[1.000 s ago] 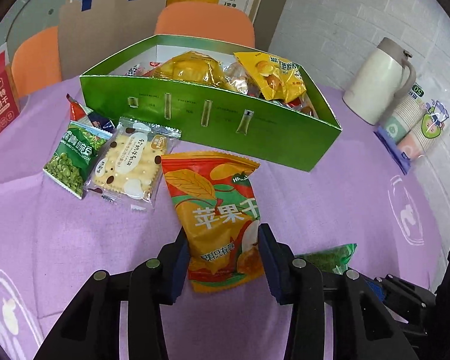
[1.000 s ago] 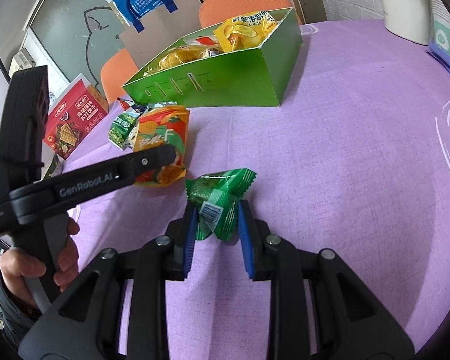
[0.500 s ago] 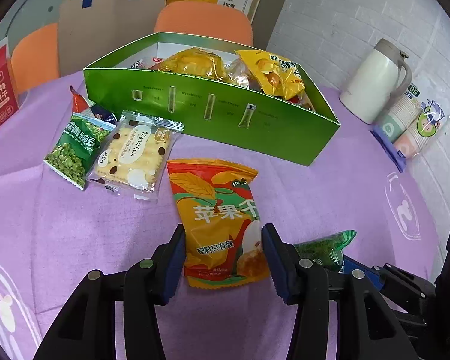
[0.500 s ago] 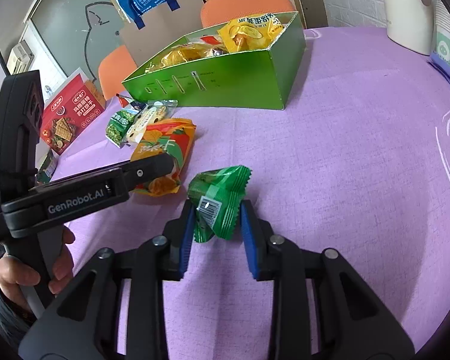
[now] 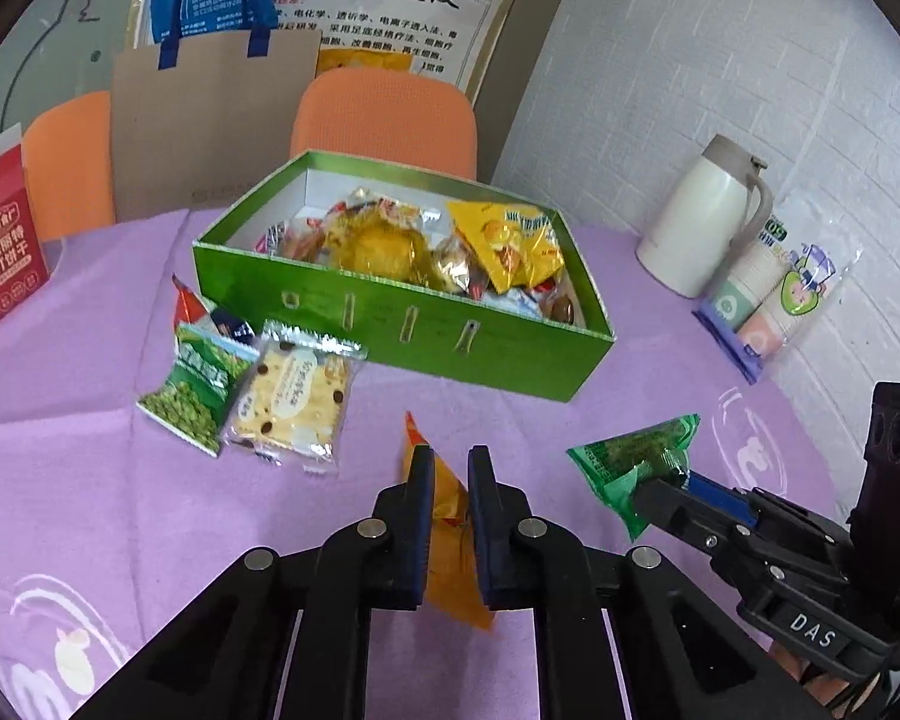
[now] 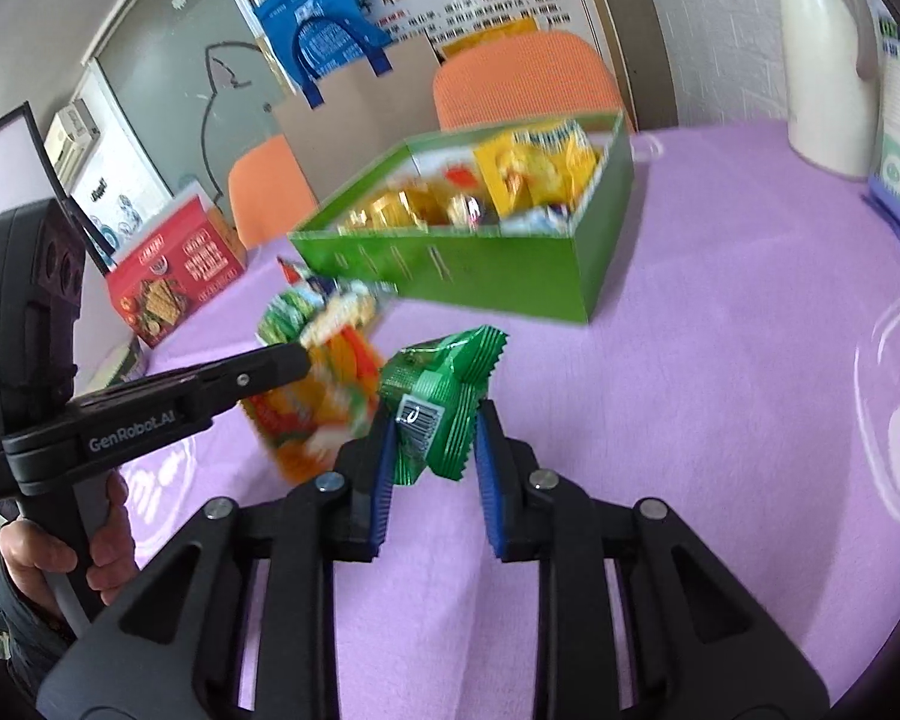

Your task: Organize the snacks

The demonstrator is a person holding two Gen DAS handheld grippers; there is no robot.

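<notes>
both fingers pinch packets: left gripper (image 5: 450,474) the orange packet (image 5: 450,540) edge-on, right gripper (image 6: 432,450) the green packet (image 6: 438,402); thin grips may slip before the green box (image 5: 390,324).

an office meeting corner: purple-clothed table (image 5: 90,480) in the lower frame, orange chairs (image 5: 384,114) behind it, printed notice (image 5: 384,18) and glass partition (image 6: 168,60) at top.
</notes>
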